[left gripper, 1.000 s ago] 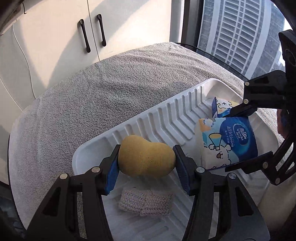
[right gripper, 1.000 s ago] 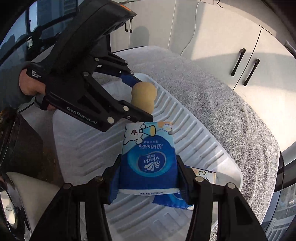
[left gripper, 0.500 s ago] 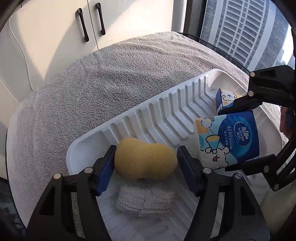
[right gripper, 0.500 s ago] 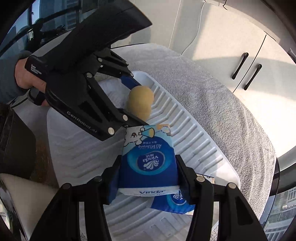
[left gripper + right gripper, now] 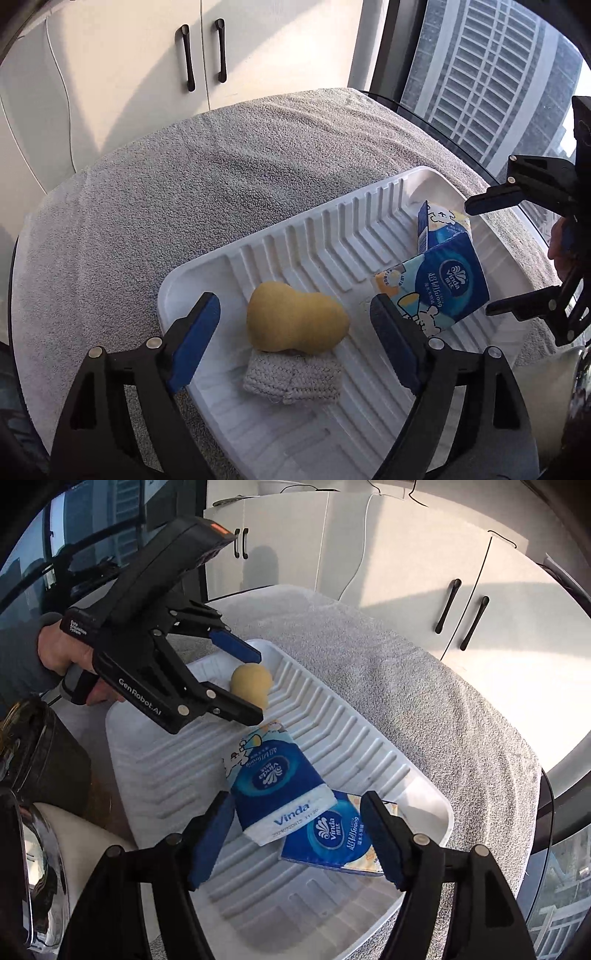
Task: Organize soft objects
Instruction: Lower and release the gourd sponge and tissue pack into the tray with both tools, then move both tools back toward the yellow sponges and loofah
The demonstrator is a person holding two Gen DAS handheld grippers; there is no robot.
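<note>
A white ribbed tray (image 5: 317, 229) lies on a grey towel. In it a yellow gourd-shaped sponge (image 5: 295, 321) rests partly on a grey knitted cloth (image 5: 291, 380). My left gripper (image 5: 295, 343) is open around the sponge, both pads clear of it. A blue Vinda tissue pack (image 5: 273, 779) leans on a second tissue pack (image 5: 332, 842) at the tray's other end. My right gripper (image 5: 299, 834) is open, its pads either side of the packs without touching. The left gripper shows in the right wrist view (image 5: 255, 683), the right gripper in the left wrist view (image 5: 480, 258).
The grey towel (image 5: 184, 192) covers a round table. White cabinet doors with black handles (image 5: 203, 51) stand behind. A window with a building outside (image 5: 498, 85) is at the right. A dark object (image 5: 48, 760) sits beside the tray.
Both grippers opened and drew back. The left let go of the sponge, which now rests on the knitted cloth. The right let go of the tissue pack, now leaning on the other pack.
</note>
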